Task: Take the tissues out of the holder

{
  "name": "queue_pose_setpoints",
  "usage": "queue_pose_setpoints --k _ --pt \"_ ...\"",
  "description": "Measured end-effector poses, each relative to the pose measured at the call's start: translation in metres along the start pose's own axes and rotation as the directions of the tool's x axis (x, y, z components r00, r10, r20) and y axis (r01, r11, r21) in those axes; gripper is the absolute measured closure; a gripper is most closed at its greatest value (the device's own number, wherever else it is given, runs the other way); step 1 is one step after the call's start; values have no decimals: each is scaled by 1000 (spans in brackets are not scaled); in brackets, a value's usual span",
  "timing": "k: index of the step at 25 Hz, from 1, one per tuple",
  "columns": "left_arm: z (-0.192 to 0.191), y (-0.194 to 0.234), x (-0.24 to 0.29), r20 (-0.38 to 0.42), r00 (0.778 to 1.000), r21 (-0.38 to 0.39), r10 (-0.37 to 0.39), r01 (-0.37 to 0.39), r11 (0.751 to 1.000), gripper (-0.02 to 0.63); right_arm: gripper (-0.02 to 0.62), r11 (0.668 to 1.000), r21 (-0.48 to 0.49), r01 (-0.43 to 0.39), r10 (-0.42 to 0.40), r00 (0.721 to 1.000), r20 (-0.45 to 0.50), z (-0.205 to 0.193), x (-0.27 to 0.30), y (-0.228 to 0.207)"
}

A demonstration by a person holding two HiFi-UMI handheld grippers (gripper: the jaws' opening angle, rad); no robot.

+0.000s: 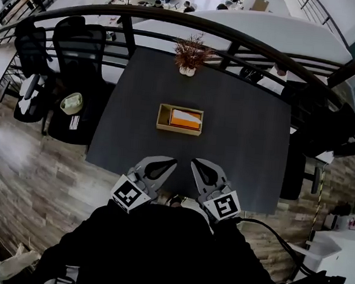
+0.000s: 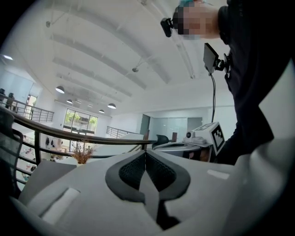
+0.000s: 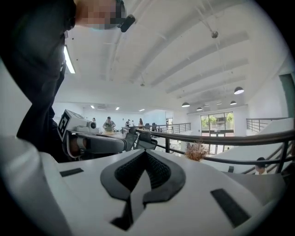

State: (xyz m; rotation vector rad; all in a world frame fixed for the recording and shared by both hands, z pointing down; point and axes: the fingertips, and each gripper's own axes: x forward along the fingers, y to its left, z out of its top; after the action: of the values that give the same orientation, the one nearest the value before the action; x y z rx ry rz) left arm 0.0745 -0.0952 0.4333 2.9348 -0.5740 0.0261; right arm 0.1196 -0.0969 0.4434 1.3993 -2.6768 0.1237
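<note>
A wooden holder (image 1: 162, 120) sits in the middle of the dark table (image 1: 244, 143) in the head view, with an orange and white tissue pack (image 1: 185, 119) lying in it. My left gripper (image 1: 165, 162) and right gripper (image 1: 195, 164) hover side by side over the table's near edge, well short of the holder, tips angled toward each other. Both are shut with nothing between the jaws. In the left gripper view the gripper (image 2: 145, 155) points up and out over the table; the right gripper (image 3: 145, 154) does the same in its own view. Neither of those views shows the holder.
A small pot of dried twigs (image 1: 189, 53) stands at the table's far edge, also seen as the twigs (image 2: 82, 153) and the twigs (image 3: 197, 151). A curved dark railing (image 1: 175, 18) runs behind the table. Black office chairs (image 1: 74, 56) stand at the left on the wooden floor.
</note>
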Motion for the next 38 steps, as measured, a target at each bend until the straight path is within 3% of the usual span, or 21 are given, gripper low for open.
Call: queue_pose_setpoints --k 6,10,14,17,27,32,38 --pt "10 32 38 11 990 43 141 -142 989 600 592 992 -16 -126 123 985 -117 -23 19 -52" --pt "8 44 57 10 983 67 186 -186 980 598 592 974 -26 -225 215 952 -216 -46 35 -71" --pt "3 60 65 8 977 57 211 -211 976 600 589 965 -20 -261 242 918 -313 -74 59 -90" --pt "-5 74 65 -3 978 51 210 -209 977 600 538 961 -16 -275 246 881 -403 -99 84 -107" --pt "-25 114 64 -47 987 25 154 -153 988 598 347 933 -57 -354 216 681 -700 -194 165 -161" --pt "-32 129 60 -56 987 6 151 -151 988 600 336 893 -82 -443 200 551 -810 -236 186 -175" --pt "-37 138 51 -67 985 -16 158 -159 987 600 325 847 -72 -527 189 424 -886 -266 193 -169"
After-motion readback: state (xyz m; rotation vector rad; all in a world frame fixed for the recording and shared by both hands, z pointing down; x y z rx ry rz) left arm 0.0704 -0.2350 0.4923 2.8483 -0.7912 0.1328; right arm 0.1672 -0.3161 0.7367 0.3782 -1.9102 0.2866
